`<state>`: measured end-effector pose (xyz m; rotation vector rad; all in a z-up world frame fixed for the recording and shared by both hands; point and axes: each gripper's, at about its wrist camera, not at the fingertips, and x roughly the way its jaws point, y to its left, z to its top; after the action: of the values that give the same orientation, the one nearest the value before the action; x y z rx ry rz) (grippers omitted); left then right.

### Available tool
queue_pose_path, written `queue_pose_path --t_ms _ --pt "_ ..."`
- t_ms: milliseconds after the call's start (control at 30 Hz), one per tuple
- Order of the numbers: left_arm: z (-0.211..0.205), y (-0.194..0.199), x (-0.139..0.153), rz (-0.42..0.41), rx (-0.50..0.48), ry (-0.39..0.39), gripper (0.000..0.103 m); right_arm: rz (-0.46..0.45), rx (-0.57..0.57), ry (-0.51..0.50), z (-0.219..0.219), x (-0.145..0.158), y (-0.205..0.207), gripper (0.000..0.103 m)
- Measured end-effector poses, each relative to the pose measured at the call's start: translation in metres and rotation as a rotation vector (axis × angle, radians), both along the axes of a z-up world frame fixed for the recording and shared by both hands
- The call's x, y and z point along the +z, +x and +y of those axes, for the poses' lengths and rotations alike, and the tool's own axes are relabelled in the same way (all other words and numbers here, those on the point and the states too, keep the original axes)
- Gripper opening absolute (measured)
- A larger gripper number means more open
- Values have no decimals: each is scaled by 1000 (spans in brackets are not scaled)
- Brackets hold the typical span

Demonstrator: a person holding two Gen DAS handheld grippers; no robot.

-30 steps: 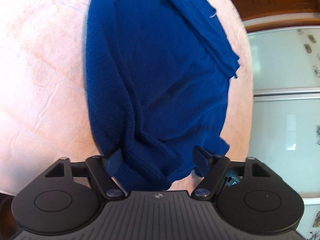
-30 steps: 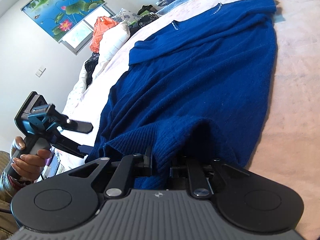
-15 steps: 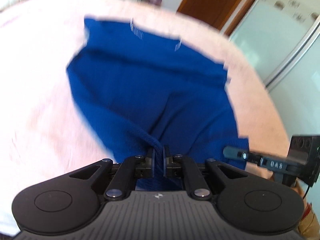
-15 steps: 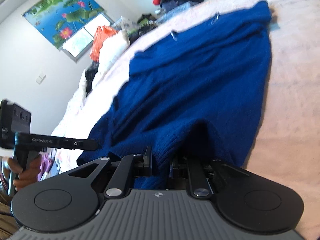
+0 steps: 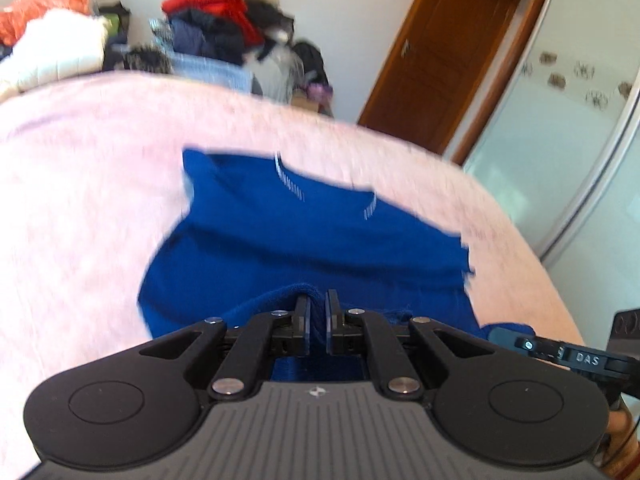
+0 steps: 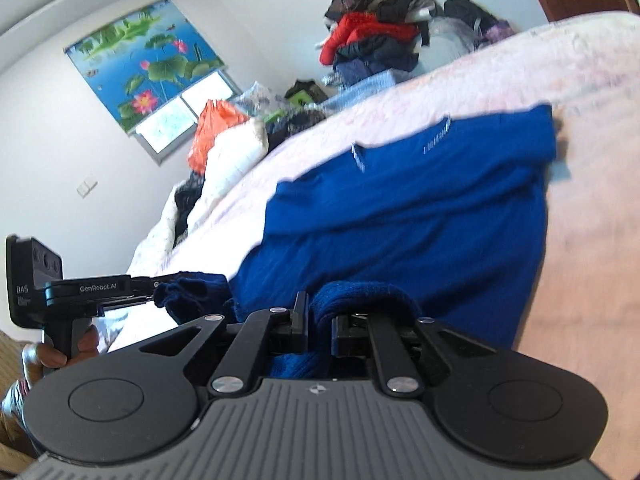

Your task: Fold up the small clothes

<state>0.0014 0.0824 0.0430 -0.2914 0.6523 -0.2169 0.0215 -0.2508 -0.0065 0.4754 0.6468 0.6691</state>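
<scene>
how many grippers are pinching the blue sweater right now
2: the left gripper is shut on the sweater hem's left part, the right gripper on its right part.

Motion blur is smearing the blue sweater (image 5: pixel 304 232) and the pink bedspread (image 5: pixel 80 208) in the left wrist view, so their edges are looking fuzzy. The left gripper (image 5: pixel 317 314) is covering the bit of hem it is pinching. In the right wrist view, the right gripper (image 6: pixel 320 322) is hiding the near hem, and the hand (image 6: pixel 60 350) is getting cut off by the left edge.
</scene>
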Motion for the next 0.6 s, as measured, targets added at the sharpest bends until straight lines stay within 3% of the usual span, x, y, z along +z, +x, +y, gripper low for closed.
queue_pose_path --t_ms 333,600 --pt "-12 50 30 -184 63 -2 6 -134 -103 -2 -11 29 54 14" --pt "-25 101 38 -275 114 45 6 -222 -151 -31 -11 45 107 14"
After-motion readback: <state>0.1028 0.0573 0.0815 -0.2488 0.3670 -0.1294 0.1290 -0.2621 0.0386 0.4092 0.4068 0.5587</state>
